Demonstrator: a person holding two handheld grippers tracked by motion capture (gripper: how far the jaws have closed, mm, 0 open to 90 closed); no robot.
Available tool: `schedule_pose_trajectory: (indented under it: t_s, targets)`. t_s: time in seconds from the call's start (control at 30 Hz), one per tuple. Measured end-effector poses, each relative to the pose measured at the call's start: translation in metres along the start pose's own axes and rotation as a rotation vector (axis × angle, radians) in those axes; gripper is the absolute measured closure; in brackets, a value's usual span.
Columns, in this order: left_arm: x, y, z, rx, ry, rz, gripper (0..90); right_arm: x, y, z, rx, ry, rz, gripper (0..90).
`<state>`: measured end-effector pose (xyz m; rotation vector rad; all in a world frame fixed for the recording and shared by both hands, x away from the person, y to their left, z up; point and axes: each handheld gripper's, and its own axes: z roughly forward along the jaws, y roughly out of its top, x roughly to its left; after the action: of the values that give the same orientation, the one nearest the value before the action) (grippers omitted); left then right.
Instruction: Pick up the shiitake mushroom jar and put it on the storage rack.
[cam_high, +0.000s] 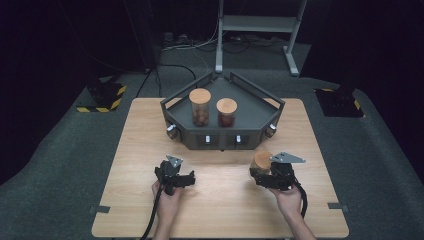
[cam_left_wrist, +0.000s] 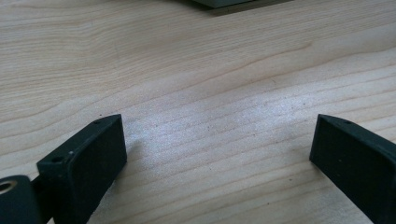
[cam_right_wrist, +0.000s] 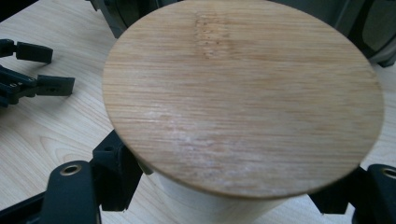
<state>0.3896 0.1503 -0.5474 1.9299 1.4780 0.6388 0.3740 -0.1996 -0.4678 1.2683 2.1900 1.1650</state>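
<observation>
R gripper (cam_high: 266, 176) clamped on jar (cam_right_wrist: 243, 93) w/ bamboo lid, jar sits between its jaws, lifted just short of the grey tray (cam_high: 260, 131). L gripper (cam_high: 175, 177) jaws apart, nothing between, off to jar's side. Risk: grip is low under lid, so jar may tilt or slip; could clip tray wall.

A wide band of bare wooden surface (cam_high: 220, 200) runs across the lower half of the frame, open for passage between the left tool (cam_high: 175, 176) and the right tool (cam_high: 265, 176). Above it, in the frame's centre, a dark angular tray (cam_high: 182, 127) blocks the way. Two lidded jars (cam_high: 200, 106) stand inside the tray, close together. Strips of bare surface stay free at the tray's left and right.
</observation>
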Motion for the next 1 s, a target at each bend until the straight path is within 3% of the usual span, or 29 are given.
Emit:
schedule_pose_trajectory:
  t_s: [0.23,0.4,1.0]
  targets:
    - [0.0,0.0,0.0,0.0,0.0,0.0,3.9,0.002,0.011,-0.001,0.0,0.0,-0.015,25.3]
    - [0.0,0.0,0.0,0.0,0.0,0.0,3.9,0.001,0.016,-0.003,-0.014,0.029,0.023,25.3]
    - [0.0,0.0,0.0,0.0,0.0,0.0,3.9,0.002,0.029,-0.005,-0.023,0.015,0.021,25.3]
